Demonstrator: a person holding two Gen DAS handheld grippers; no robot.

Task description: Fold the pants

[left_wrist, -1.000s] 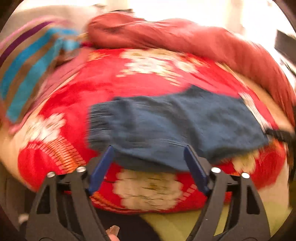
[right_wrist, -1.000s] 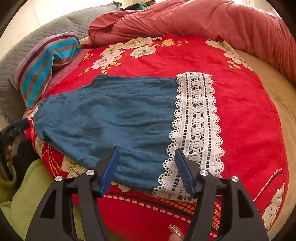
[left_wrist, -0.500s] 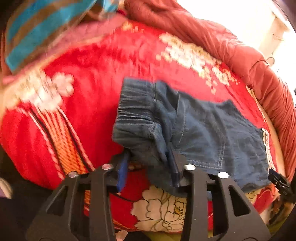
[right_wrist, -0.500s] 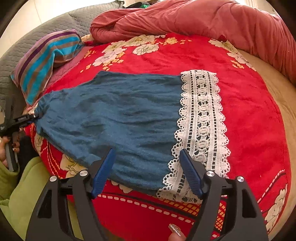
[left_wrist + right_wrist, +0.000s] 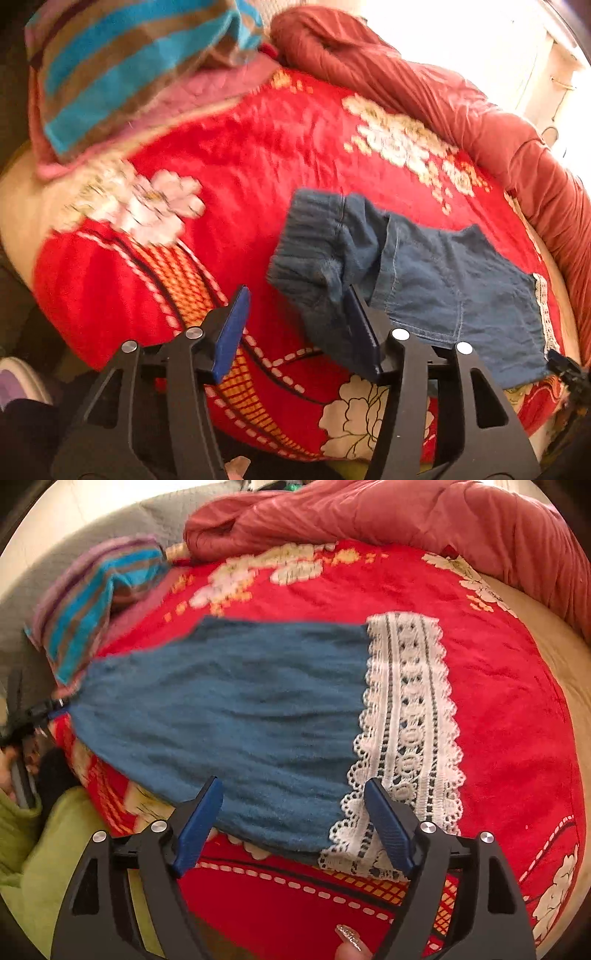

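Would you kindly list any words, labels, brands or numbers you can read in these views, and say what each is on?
None: no readable text in either view.
The pants, their lace hem, the blanket and the striped pillow carry only patterns.
Neither left gripper nor right gripper shows markings.

Your left wrist view smears the striped blue-and-brown pillow (image 5: 122, 70) and the white flower print (image 5: 147, 206) on the red floral blanket (image 5: 258, 155). The right black two-finger gripper (image 5: 567, 369) shows only as a small, indistinct tip. Its grip on the blue lace-hemmed pants (image 5: 443, 280) cannot be judged there.
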